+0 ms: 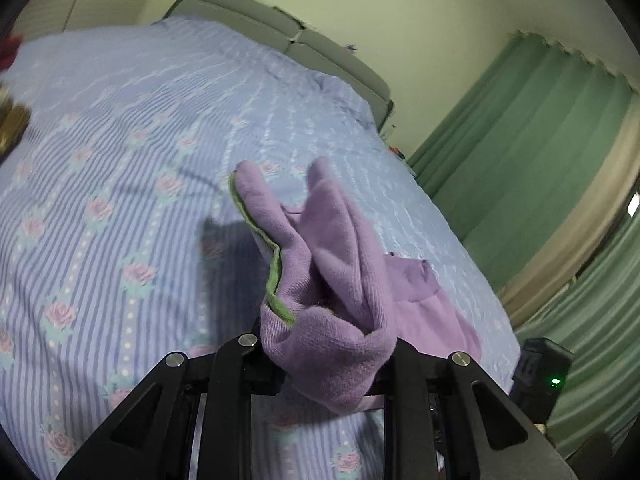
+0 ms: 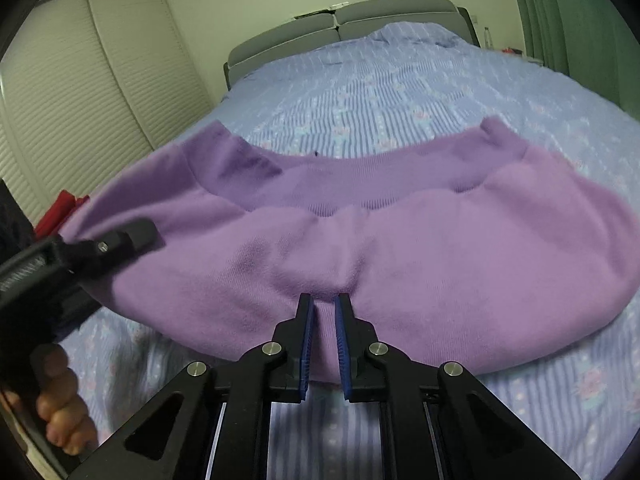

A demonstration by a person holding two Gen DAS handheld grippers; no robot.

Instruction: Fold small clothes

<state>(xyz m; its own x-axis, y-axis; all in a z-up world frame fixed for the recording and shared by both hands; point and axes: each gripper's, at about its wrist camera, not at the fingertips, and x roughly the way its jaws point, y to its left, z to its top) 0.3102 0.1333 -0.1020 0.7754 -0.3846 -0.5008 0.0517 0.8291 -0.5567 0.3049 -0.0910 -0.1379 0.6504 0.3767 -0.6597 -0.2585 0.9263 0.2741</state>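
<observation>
Above the bedspread (image 2: 400,92), both grippers—left gripper (image 1: 328,344), right gripper (image 2: 324,300)—pinch the purple garment (image 2: 360,232).

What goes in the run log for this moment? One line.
stage: mid-fold | left gripper: shut on sweater corner | right gripper: shut on sweater edge | surface: bed | sweater partly lifted

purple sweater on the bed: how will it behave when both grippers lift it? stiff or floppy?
Likely floppy: the purple sweater sags between the left gripper and right gripper, and bunches into folds at the left grip. Probably light, since thin pinches carry it. The fleecy knit looks grippy, not slippery. Unheld parts should drape onto the bedspread.
</observation>
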